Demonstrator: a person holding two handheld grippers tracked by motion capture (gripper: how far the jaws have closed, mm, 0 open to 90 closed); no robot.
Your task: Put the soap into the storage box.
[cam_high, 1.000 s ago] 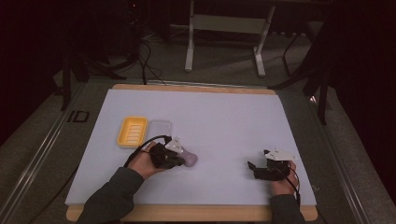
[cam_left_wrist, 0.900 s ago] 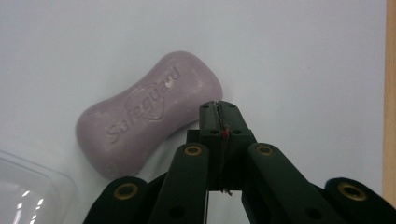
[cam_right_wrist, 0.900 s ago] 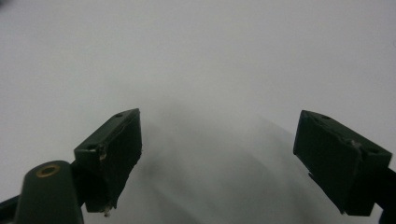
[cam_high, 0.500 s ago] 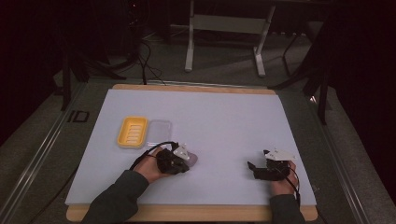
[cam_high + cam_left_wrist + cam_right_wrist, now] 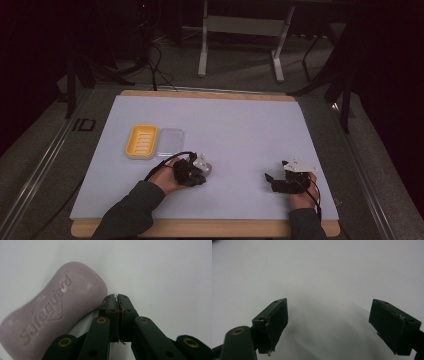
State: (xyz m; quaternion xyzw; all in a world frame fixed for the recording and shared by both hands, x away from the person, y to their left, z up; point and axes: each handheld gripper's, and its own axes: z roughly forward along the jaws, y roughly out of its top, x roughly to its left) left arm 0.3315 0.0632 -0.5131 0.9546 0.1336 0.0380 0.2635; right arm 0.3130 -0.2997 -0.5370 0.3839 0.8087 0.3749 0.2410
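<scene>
Resting low on the bench (image 5: 240, 125), right tool (image 5: 329, 322) w/ jaws wide apart, nothing btwn. Left tool (image 5: 117, 297) jaws pressed together, empty, soap bar (image 5: 52, 312) touching its left side. Upper left: yellow soap dish (image 5: 142, 141).

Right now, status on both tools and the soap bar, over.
Left tool shut, empty, tips beside the purple Safeguard soap bar lying flat on the white mat. Right tool open, empty. Nothing blocking the soap.

The purple soap (image 5: 52, 312) looks smooth and waxy, with chalky white scuffs. The yellow dish (image 5: 142, 141) looks like shiny plastic. The table (image 5: 250, 125) looks matt.
</scene>
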